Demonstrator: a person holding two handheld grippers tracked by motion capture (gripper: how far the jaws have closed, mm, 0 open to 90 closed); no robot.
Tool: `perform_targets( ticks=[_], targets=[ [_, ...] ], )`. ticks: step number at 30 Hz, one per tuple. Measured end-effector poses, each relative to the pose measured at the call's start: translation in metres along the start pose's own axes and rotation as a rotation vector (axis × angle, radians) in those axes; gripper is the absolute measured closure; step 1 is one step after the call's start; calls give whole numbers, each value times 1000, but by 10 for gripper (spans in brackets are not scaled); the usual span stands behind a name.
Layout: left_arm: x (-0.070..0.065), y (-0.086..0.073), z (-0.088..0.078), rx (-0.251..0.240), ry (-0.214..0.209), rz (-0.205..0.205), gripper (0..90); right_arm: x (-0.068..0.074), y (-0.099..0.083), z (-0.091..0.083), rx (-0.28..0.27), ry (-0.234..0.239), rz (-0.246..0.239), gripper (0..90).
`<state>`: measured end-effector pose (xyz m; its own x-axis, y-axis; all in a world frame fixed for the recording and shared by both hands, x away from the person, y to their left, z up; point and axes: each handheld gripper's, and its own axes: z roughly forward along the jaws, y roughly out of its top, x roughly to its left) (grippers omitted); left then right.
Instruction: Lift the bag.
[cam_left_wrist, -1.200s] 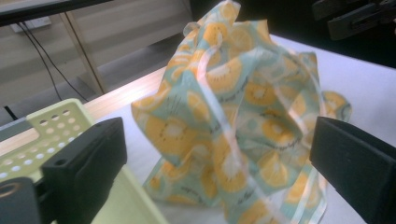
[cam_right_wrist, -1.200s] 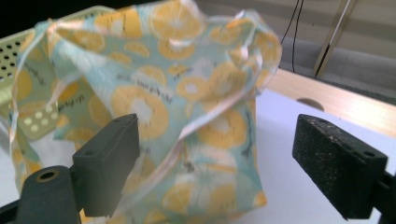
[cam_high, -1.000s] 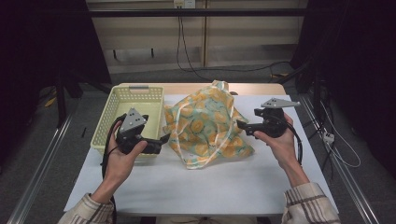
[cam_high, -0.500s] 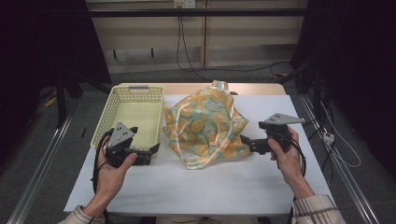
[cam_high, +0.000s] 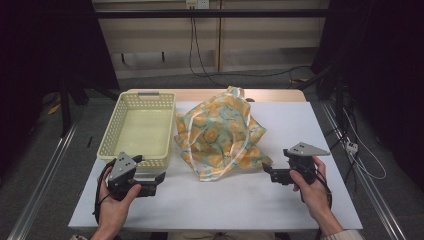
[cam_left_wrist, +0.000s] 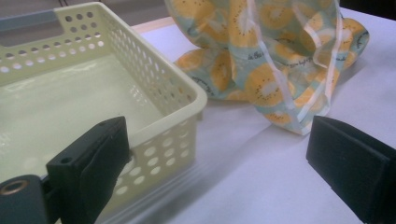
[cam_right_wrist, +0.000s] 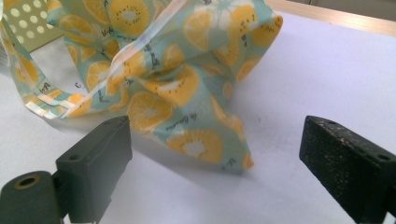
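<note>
The basket (cam_left_wrist: 154, 79) is pale yellow plastic, smooth and faintly glossy, its walls perforated with round holes. Beside the basket, the tote bag (cam_right_wrist: 168, 70) is thin, crumpled cloth with a matt fruit-slice print. The tabletop (cam_high: 300, 125) beneath is covered in smooth, matt white, with a bare wood edge beyond the basket.

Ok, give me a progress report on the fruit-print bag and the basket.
Done: nothing visible. The basket holds nothing, and the fruit-print bag lies crumpled on the white table beside it. In hand: nothing; the left gripper and right gripper are both open, short of the bag. Left, presumably: grasping the bag and putting it in the basket.
</note>
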<state>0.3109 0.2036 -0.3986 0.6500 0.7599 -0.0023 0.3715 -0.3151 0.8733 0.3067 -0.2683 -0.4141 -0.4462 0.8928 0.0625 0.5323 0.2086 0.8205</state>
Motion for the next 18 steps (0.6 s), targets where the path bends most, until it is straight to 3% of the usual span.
perform_targets(
  ticks=[3, 13, 18],
  targets=[
    [0, -3, -3, 3, 19, 12, 58, 1, -7, -4, -9, -7, 10, 91],
    [2, -22, -8, -26, 27, -46, 68, 3, -35, -19, -32, -49, 47, 94],
    [2, -27, -14, -49, 33, -56, 63, 5, -48, -25, -40, -66, 61, 91]
  ],
)
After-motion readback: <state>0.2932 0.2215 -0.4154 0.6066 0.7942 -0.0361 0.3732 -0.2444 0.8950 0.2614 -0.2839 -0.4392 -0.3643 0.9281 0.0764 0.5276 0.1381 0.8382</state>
